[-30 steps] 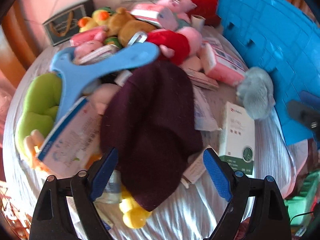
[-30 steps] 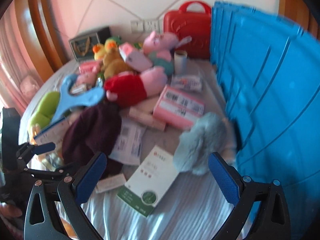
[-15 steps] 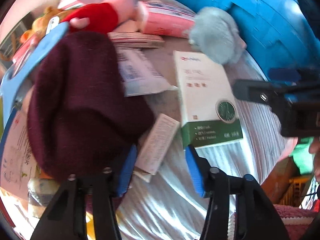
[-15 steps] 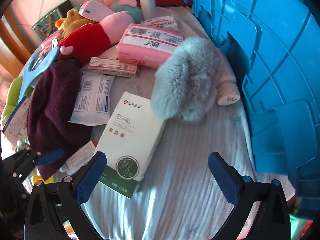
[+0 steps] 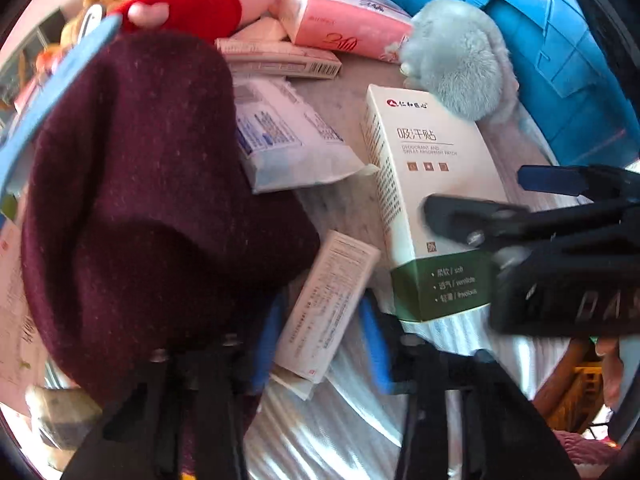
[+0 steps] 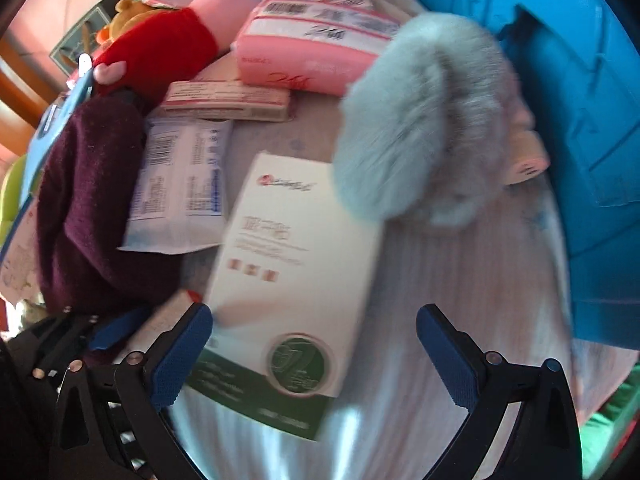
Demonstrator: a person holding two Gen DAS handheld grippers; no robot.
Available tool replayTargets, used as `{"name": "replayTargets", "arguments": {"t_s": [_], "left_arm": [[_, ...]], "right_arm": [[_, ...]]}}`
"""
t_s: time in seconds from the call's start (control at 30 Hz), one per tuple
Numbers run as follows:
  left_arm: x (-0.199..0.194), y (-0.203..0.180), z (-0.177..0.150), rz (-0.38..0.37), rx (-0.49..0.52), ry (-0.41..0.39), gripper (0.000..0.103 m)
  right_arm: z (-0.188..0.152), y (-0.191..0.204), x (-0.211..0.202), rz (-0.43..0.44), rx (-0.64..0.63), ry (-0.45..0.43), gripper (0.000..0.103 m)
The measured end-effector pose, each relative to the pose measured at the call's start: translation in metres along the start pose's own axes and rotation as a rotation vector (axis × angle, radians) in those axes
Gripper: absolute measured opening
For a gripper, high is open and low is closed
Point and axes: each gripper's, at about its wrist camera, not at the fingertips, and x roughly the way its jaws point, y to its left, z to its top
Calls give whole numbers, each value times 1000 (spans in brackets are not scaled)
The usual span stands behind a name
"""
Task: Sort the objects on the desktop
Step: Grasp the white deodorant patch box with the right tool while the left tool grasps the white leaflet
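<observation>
My left gripper (image 5: 320,344) is low over the table with its blue pads on either side of a small flat white printed box (image 5: 326,304); the jaws are narrowed around it and I cannot tell whether they touch. My right gripper (image 6: 316,356) is open, its jaws straddling the green end of a white-and-green patch box (image 6: 288,280), which also shows in the left wrist view (image 5: 432,200). A maroon knit hat (image 5: 140,200) lies to the left of both boxes.
A grey fluffy toy (image 6: 420,120) lies against a blue plastic crate (image 6: 580,120) on the right. Behind are a white wipes packet (image 5: 288,136), a pink tissue pack (image 6: 312,52), a long flat box (image 6: 228,100) and a red-and-pink plush (image 6: 168,40).
Both grippers have moved forward and down over the table. The left jaws have narrowed from wide open to around the small white box. The right jaws now straddle the patch box.
</observation>
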Motion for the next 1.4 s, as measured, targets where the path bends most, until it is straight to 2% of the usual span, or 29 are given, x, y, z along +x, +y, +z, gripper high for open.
{"name": "replayTargets", "arguments": {"t_s": [0.1,0.23,0.37,0.53,0.6,0.63,0.8,0.93,0.97,1.0,1.03,1.07,1.13,1.23,1.27,1.3,1.33,1.4], "left_arm": [[5,5,0,-14,-23,-4,34],[12,2,2,16,-4,-3,34],[17,13,2,21,-42,-6,34],[24,22,4,38,-47,-21,34],[27,20,4,56,-17,-24,35],[28,17,4,68,8,-30,36],[34,26,6,43,-29,-37,36],[38,26,6,64,-7,-45,37],[39,27,6,63,-8,-45,38],[40,30,7,54,-18,-44,38],[41,33,8,45,-28,-43,38],[42,35,9,39,-35,-42,38],[44,38,10,40,-40,-43,38],[48,37,12,69,-29,-44,38],[49,38,13,72,-32,-44,38],[50,40,14,72,-38,-43,37],[50,41,15,76,-39,-43,30],[51,44,15,79,-46,-36,29]], "right_arm": [[-3,-19,-4,-31,20,14,103],[-6,-38,-5,8,97,44,103],[-2,-14,-7,58,53,30,103],[0,13,9,69,-3,50,103],[-5,16,22,-17,-43,105,103],[-8,12,25,-14,-27,113,103],[-9,3,24,-106,-9,59,103],[-19,3,19,-113,23,-41,103],[-20,3,18,-113,20,-47,103],[-17,4,19,-109,3,-17,103],[-12,3,20,-97,-11,30,101],[-10,0,17,-81,0,47,93],[-9,-5,3,-45,41,13,89],[-7,0,-7,-49,2,-30,87],[-6,1,-5,-52,-10,-29,79],[-7,3,-2,-53,-21,-20,79],[-8,5,3,-62,-39,-7,78],[-11,9,1,-75,-69,-12,77]]}}
